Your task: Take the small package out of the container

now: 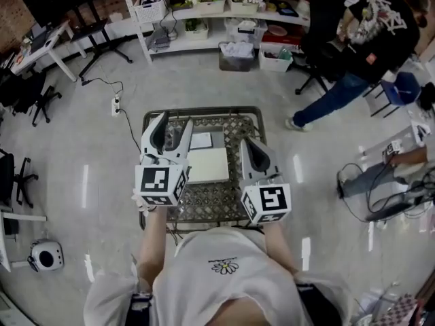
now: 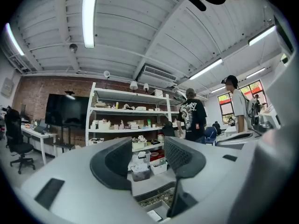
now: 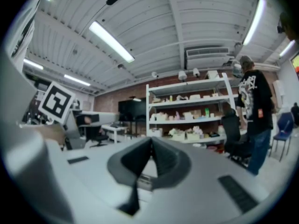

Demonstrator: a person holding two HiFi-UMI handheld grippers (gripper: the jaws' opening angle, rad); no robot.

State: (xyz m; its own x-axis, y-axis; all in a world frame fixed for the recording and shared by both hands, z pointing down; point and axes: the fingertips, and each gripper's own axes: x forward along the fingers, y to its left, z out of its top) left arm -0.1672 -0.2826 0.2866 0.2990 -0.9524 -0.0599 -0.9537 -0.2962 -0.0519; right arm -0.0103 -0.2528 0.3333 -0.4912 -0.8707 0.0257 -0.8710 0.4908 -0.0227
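A white flat square container (image 1: 208,165) lies in the middle of a small metal lattice table (image 1: 216,199). A smaller pale flat package (image 1: 201,140) lies just beyond it, toward the table's far edge. I cannot tell whether the package touches the container. My left gripper (image 1: 175,122) hovers over the table's far left part, beside the package. Its jaws stand apart with nothing between them (image 2: 147,155). My right gripper (image 1: 250,143) is held over the table's right side, next to the container. Its jaws meet at the tips (image 3: 150,146) and hold nothing.
White shelving (image 1: 224,19) with bins and boxes stands behind the table. A person in a black shirt (image 1: 370,39) stands at the back right near a blue chair (image 1: 401,87). A power strip (image 1: 115,104) and cable lie on the floor to the left.
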